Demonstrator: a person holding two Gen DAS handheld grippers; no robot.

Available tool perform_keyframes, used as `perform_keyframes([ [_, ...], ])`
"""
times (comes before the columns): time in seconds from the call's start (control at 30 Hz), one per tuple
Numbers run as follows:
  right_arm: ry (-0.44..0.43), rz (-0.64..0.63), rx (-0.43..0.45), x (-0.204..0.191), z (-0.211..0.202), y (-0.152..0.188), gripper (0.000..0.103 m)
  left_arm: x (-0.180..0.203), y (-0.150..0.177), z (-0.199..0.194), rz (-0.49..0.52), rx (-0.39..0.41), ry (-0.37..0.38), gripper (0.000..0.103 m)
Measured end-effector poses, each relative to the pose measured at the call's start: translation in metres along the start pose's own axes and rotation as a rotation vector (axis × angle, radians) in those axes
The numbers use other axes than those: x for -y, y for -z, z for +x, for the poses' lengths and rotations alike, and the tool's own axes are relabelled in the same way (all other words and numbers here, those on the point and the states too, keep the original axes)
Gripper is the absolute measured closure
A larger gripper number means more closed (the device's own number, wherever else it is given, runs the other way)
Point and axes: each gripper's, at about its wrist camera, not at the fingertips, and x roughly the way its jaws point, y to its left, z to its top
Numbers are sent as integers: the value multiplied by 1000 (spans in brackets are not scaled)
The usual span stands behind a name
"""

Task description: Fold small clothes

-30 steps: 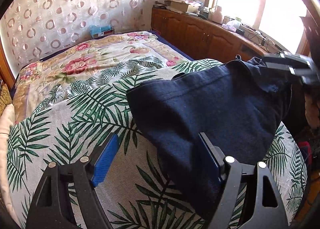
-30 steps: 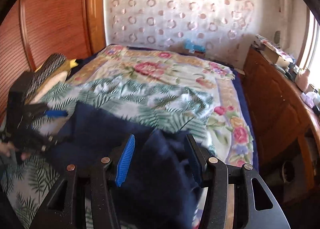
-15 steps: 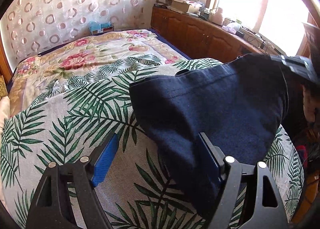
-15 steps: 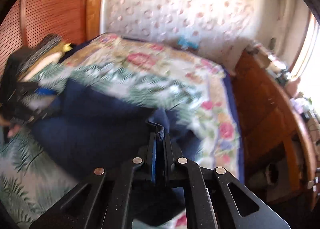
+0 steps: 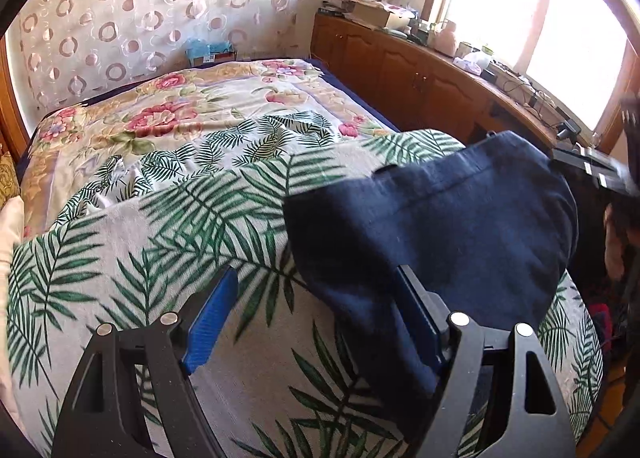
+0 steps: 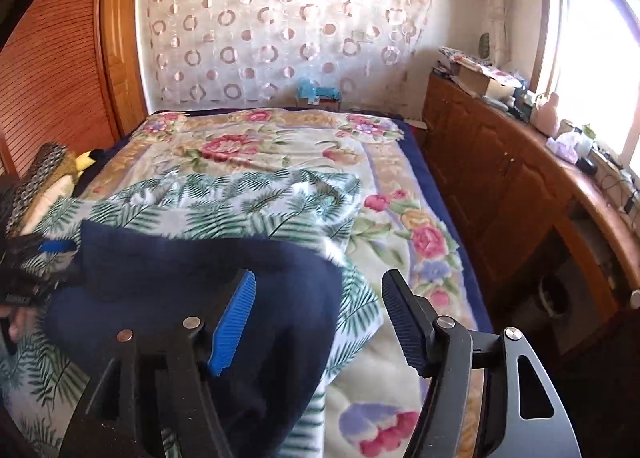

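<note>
Lying on the palm-leaf sheet near the close edge of the bed, the navy garment is folded over on itself. From the left wrist view, the left gripper stands with jaws apart, bare sheet between them and the cloth's edge against its right finger, unpinched; the right gripper's dark body shows only at that picture's far right. From the right wrist view, the right gripper has just been opening, its jaws now apart with the garment's edge under its left blue pad, nothing clamped. This view alone shows the louvred wooden door. Both show the floral blanket, the circle-patterned curtain and the cluttered wooden cabinet below the bright window.
</note>
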Motion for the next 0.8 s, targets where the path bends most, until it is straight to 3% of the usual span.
perform_keyframes([
  [0.17, -71, 16, -61, 10, 10, 18, 34, -4, -8, 13, -16, -26, 13, 23],
  [0.33, -152, 83, -122, 35, 40, 12, 34, -2, -10, 23, -7, -40, 17, 23],
  [0.53, -229, 73, -142, 45, 56, 6, 34, -3, -10, 23, -10, -22, 51, 32],
  [0.67, -254, 63, -131, 45, 60, 7, 47, -1, -9, 23, -4, -9, 54, 35],
  [0.77, -267, 65, -128, 49, 61, 10, 51, 0, -11, 24, -13, -12, 84, 46],
  [0.8, -271, 67, -123, 51, 61, 12, 54, 0, -11, 24, -19, -16, 106, 55],
])
